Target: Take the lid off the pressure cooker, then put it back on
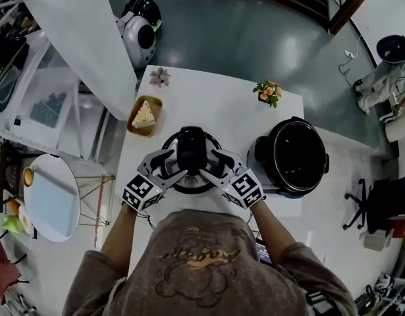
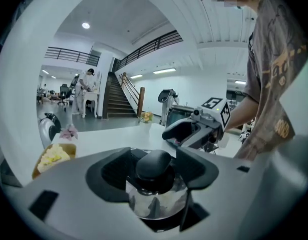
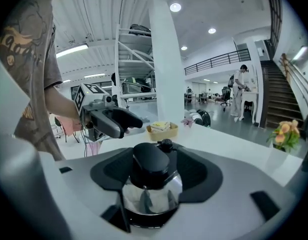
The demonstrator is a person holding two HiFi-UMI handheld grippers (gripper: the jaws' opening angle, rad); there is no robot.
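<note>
First I centre the handle (image 1: 192, 147) between both unclenched tools, left gripper (image 1: 168, 164) at eight o'clock, right gripper (image 1: 218, 164) at four, before closing.

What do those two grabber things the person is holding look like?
The left gripper and right gripper are light grey with black pads. Each carries a cube of black-and-white square markers. The person wears a brownish short-sleeved T-shirt.
</note>
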